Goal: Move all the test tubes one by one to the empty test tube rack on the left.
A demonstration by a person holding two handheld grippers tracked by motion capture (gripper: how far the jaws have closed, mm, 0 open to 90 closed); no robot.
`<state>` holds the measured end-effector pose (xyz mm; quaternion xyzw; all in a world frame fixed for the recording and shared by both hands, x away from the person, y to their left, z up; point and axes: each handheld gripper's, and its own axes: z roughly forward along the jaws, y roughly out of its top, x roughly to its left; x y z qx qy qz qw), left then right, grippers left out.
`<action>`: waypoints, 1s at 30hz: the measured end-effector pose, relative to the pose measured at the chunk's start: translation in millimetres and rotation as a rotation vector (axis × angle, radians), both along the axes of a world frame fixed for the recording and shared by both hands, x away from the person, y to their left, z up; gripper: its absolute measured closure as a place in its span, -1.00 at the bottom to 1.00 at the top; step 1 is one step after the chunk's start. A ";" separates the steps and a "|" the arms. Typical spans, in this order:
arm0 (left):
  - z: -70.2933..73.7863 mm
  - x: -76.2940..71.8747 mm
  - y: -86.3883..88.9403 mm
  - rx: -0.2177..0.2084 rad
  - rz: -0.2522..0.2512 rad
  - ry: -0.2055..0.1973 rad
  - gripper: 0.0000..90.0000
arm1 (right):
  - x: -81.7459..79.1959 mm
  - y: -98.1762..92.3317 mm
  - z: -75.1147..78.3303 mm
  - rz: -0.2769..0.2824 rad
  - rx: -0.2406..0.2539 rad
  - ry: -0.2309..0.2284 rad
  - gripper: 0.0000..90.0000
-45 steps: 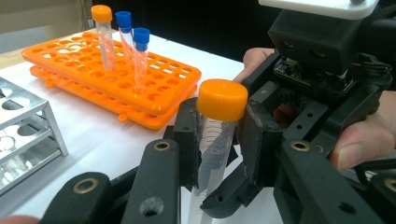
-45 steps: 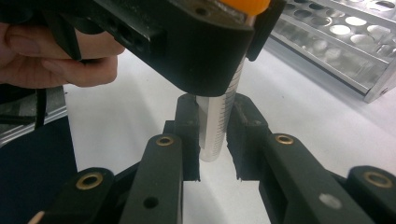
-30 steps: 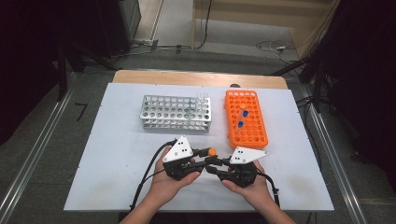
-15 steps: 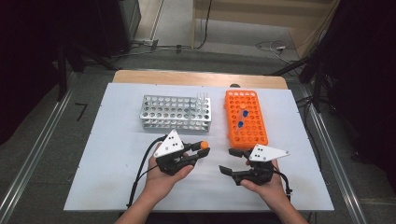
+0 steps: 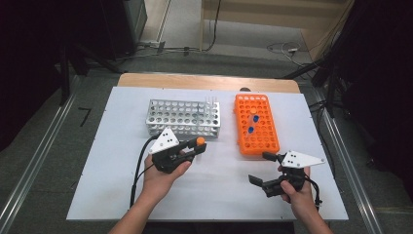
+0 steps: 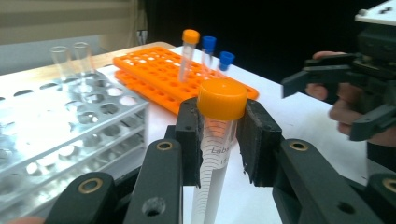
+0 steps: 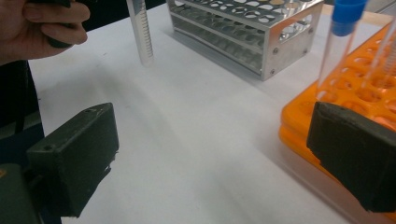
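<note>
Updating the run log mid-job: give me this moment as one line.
left gripper: shut on orange-capped tube | right gripper: jaws just opened, nothing between | orange rack: three capped tubes | metal rack: two clear tubes

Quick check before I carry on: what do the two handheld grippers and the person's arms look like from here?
Both grippers, left and right, are black, each with two blocky jaws faced with dark pads. Brass-coloured pivot pins sit in the linkage. A pale grey three-cornered plate, dotted with small dark holes, tops each. A black cable trails from each. The forearms are bare, with no sleeves in view.
</note>
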<state>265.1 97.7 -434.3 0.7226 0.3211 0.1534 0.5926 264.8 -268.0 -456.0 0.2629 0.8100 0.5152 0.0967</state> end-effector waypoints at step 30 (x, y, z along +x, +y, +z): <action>31.0 66.5 11.6 -0.020 0.099 -0.032 0.59 | -1.9 -51.3 -5.6 -0.118 0.000 0.018 -1.00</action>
